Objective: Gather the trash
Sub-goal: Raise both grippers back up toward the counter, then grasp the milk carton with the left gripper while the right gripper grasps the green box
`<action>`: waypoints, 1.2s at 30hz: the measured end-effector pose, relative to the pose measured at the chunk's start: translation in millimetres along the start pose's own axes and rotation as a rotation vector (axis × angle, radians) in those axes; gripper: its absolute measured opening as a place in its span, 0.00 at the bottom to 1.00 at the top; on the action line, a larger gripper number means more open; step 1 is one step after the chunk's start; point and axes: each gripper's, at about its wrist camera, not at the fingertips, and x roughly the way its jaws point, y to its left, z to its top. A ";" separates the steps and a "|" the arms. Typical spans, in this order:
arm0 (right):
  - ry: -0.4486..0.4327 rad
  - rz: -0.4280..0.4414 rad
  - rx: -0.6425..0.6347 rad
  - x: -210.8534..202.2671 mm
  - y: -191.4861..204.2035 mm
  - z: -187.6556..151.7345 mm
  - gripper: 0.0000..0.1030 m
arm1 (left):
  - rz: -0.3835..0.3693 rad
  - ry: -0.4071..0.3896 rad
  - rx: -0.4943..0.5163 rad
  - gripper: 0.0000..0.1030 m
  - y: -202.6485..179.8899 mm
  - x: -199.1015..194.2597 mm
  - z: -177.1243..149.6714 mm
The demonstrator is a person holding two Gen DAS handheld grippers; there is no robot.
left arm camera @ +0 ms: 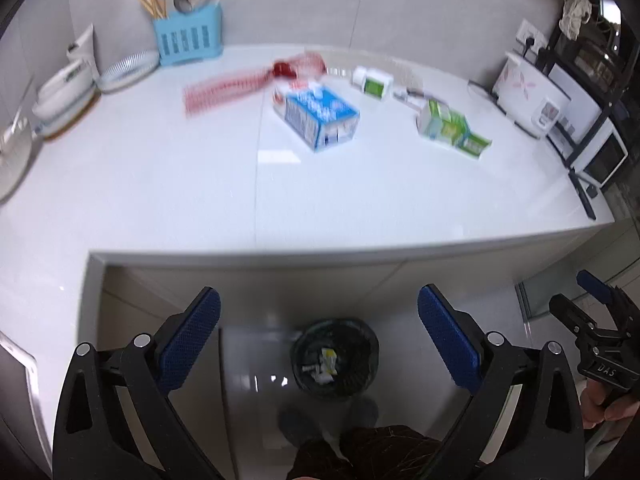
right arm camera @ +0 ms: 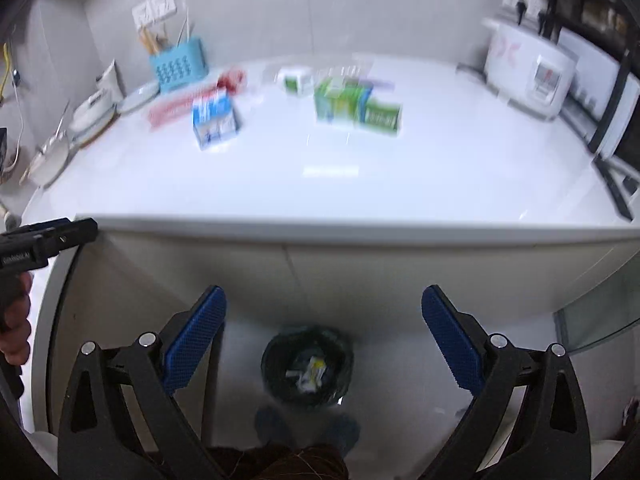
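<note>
Left wrist view: the left gripper (left arm camera: 319, 312) is spread wide and empty above the black bin (left arm camera: 335, 358) on the floor, which already holds some scraps. The right gripper (right arm camera: 324, 312) is also wide and empty over that bin (right arm camera: 307, 364). On the white counter (left arm camera: 200, 184) behind the bin lie a blue carton (left arm camera: 316, 116) and, to its right, a green carton (left arm camera: 452, 128).

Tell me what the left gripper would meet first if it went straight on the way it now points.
Probably the black bin on the floor: it sits between the open left gripper fingers, below the counter edge. Nothing shows in between, though fisheye depth is unclear, and it could equally hit the cabinet front behind the bin.
</note>
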 end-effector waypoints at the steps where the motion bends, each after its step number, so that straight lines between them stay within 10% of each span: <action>1: -0.016 -0.002 0.007 -5.9 1.3 6.9 0.91 | -0.002 -0.012 -0.006 0.94 3.0 -5.1 7.6; 13: -0.132 0.012 -0.043 -24.0 -9.8 98.5 0.91 | 0.015 -0.072 -0.016 0.94 -13.3 -27.6 86.3; 36: 0.108 0.249 -0.413 140.1 -47.3 240.8 0.91 | 0.221 0.098 -0.208 0.94 -39.7 133.1 205.6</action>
